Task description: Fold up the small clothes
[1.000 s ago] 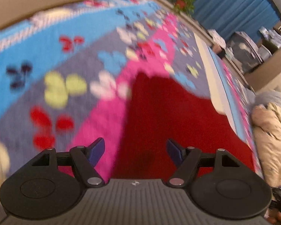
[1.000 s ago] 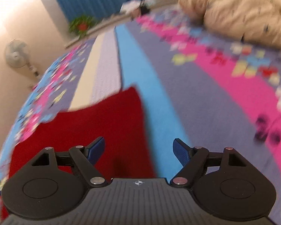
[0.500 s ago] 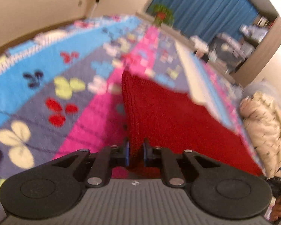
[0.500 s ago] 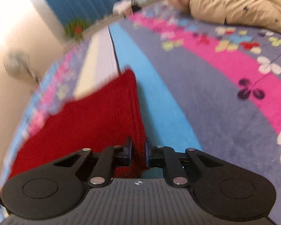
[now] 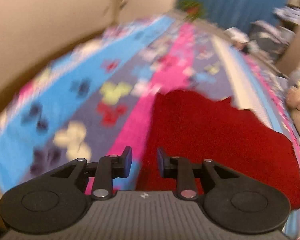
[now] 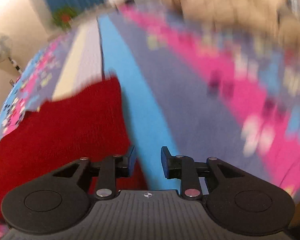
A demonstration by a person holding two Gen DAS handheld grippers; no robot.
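Home interior, looks like a bedroom or living room. Big soft surface covered by a striped blanket (image 5: 74, 104) with blue, pink and grey-purple bands and butterfly/flower prints fills most of both views. Blue curtains (image 5: 230, 2) upper right of left wrist view, upper left of right wrist view. Potted plant (image 6: 65, 17) by the curtains. Standing fan (image 6: 0, 48) against beige wall at left edge. Cluttered shelves or furniture (image 5: 274, 36) upper right, blurred. Beige quilted bedding or coat (image 6: 240, 6) heaped at top right.

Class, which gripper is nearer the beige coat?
Right. The coat lies ahead of the right gripper; the left gripper is across the red cloth from it. Both grippers' fingers are opening, holding nothing.
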